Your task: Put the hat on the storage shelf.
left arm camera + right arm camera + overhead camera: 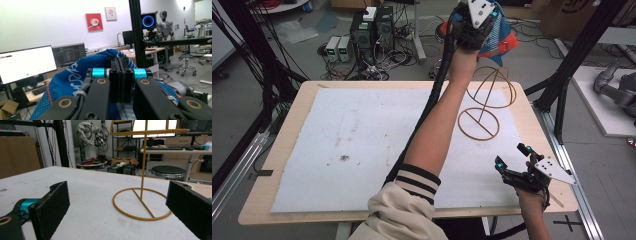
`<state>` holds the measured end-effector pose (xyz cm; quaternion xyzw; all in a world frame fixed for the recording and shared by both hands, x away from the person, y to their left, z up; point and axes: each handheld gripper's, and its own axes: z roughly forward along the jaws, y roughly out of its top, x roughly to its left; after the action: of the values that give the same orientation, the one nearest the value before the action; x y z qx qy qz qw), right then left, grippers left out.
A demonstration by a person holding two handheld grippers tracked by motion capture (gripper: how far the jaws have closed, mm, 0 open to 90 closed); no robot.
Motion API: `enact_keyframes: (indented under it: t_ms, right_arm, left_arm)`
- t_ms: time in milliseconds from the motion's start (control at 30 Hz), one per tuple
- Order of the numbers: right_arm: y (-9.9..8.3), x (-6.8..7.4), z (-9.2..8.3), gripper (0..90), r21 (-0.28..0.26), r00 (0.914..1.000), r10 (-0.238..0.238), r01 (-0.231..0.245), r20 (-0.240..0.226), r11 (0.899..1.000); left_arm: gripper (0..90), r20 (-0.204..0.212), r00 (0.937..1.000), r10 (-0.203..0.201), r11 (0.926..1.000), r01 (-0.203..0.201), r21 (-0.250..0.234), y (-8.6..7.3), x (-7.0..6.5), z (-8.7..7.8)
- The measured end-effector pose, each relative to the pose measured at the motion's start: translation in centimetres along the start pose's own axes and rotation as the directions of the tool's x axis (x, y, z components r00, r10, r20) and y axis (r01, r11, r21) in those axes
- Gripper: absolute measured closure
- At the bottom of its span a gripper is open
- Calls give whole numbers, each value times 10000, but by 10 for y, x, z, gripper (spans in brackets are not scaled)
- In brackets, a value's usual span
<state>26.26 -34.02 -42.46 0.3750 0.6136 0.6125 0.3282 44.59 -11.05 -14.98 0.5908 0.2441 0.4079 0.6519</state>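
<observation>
A yellow wire stand with a round base and a domed top stands on the white mat at the table's right. My left gripper is raised high above and behind it, shut on a blue cap with an orange part. In the left gripper view the jaws are pressed together on the blue cap fabric. My right gripper rests low near the table's right front edge, open and holding nothing. In the right gripper view the stand rises just ahead between the wide-apart pads.
A white mat covers most of the wooden table. Black frame posts stand at the right and left. Power boxes and cables lie on the floor behind the table.
</observation>
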Motion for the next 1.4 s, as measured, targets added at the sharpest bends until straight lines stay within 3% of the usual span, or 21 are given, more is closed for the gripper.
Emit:
enact_keyframes:
  t_ms: [133,367,533,600,700,800,933,1100,1300,1333,1400]
  right_arm:
    - [1,0,-1,48,-52,10000,46,-46,13,10000]
    - [1,-3,-3,48,-98,9999,147,-147,76,9998]
    - [1,-3,-3,48,-127,9999,126,-125,60,9998]
    - [1,-3,-2,48,-99,10000,62,-61,65,9999]
    - [1,-2,-2,48,-72,9999,101,-101,50,9999]
    - [1,-2,-2,48,-66,10000,60,-60,59,10000]
    - [1,-2,-1,48,-77,9999,73,-72,97,9999]
    - [1,-1,-1,48,-37,9999,101,-101,67,9999]
    - [1,-1,1,48,-66,10000,-11,12,55,10000]
    - [1,0,1,48,-58,10000,41,-41,30,10000]
    - [1,0,2,48,-48,10000,29,-29,31,10000]
  left_arm:
    - [883,168,9997,-192,9998,191,49,-6,-8,7]
    - [883,757,9971,15,9987,-53,500,-20,-24,18]
    - [882,1074,9942,45,9932,-169,1152,-35,-28,20]
    - [867,1400,9901,-13,9895,-190,1432,-43,-29,20]
    - [776,1440,9896,-12,9869,-221,1600,-46,-30,20]
    - [773,1471,9891,83,9852,-332,1681,-48,-29,18]
    - [680,1471,9891,65,9840,-325,1754,-47,-27,17]
    - [552,1429,9894,-253,9834,-10,1812,-48,-22,14]
    - [429,1938,9789,-644,9797,251,1988,-49,-18,8]
    - [373,1950,9785,-675,9788,271,2029,-50,-18,7]
    - [342,1999,9766,-789,9777,366,2069,-50,-16,6]
